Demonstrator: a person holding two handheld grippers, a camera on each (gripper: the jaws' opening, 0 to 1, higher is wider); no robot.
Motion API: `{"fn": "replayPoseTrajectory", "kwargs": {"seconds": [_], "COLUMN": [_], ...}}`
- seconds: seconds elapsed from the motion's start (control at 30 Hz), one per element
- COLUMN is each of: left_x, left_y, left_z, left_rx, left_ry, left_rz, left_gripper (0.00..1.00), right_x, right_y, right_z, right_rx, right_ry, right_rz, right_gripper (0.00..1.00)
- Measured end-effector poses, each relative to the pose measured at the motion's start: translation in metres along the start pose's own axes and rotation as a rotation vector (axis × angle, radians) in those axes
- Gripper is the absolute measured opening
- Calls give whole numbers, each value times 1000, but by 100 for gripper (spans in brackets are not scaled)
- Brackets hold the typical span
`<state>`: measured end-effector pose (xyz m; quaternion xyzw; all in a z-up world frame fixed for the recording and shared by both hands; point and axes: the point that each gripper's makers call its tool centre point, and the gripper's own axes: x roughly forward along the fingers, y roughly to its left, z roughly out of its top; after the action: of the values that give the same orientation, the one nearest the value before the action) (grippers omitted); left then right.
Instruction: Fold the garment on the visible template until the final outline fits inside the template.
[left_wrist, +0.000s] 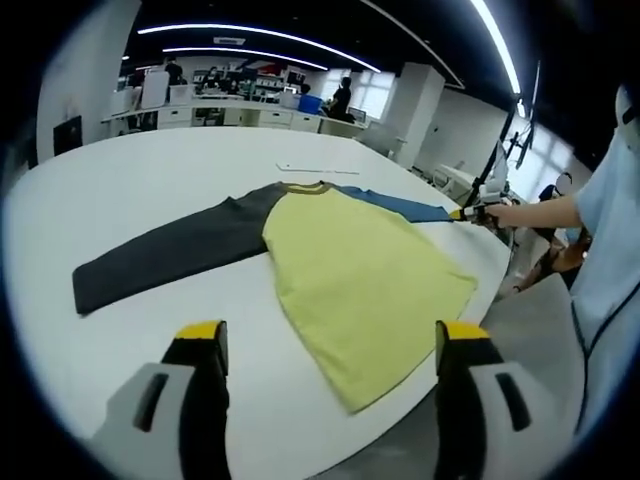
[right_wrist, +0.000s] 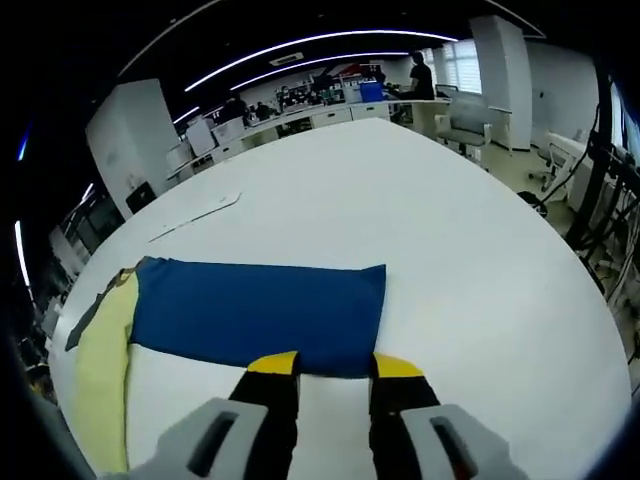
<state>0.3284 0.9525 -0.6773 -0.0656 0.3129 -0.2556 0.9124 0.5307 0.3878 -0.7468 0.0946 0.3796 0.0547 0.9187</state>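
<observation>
A long-sleeved shirt lies flat on the white table (left_wrist: 150, 190), with a yellow body (left_wrist: 350, 280), a dark grey sleeve (left_wrist: 170, 255) and a blue sleeve (left_wrist: 400, 205). My left gripper (left_wrist: 330, 335) hangs open above the table's near edge, short of the shirt's hem, with nothing between its jaws. In the left gripper view a person's hand holds my right gripper (left_wrist: 478, 212) at the blue sleeve's end. In the right gripper view the blue sleeve (right_wrist: 260, 310) lies flat. My right gripper (right_wrist: 335, 366) has its yellow tips at the cuff edge, jaws narrowed with a gap left.
A thin pale strip (left_wrist: 320, 167) lies on the table beyond the collar; the right gripper view shows this strip (right_wrist: 195, 217) too. The person's arm and body (left_wrist: 600, 250) stand at the table's right edge. Desks, chairs and people fill the far room.
</observation>
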Motion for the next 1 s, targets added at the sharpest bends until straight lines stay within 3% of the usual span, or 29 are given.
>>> {"fn": "replayPoseTrajectory", "kwargs": {"seconds": [0.33, 0.57, 0.7, 0.8, 1.0], "left_x": [11, 16, 18, 20, 20], "left_y": [-3, -7, -8, -5, -3], "left_z": [-3, -4, -5, -11, -9], "left_rx": [-10, -15, -18, 22, 34], "left_ry": [6, -1, -9, 22, 9], "left_rz": [-23, -44, -56, -59, -71], "left_gripper": [82, 81, 81, 81, 81], "right_x": [-2, -11, -18, -19, -17], "right_y": [-8, -3, 13, 28, 67], "right_z": [8, 16, 27, 35, 50], "right_rx": [-23, -43, -73, -103, -128], "right_ry": [-33, -45, -58, -69, -85], "right_rz": [-44, -35, -1, 38, 127], "right_gripper": [0, 0, 0, 0, 0]}}
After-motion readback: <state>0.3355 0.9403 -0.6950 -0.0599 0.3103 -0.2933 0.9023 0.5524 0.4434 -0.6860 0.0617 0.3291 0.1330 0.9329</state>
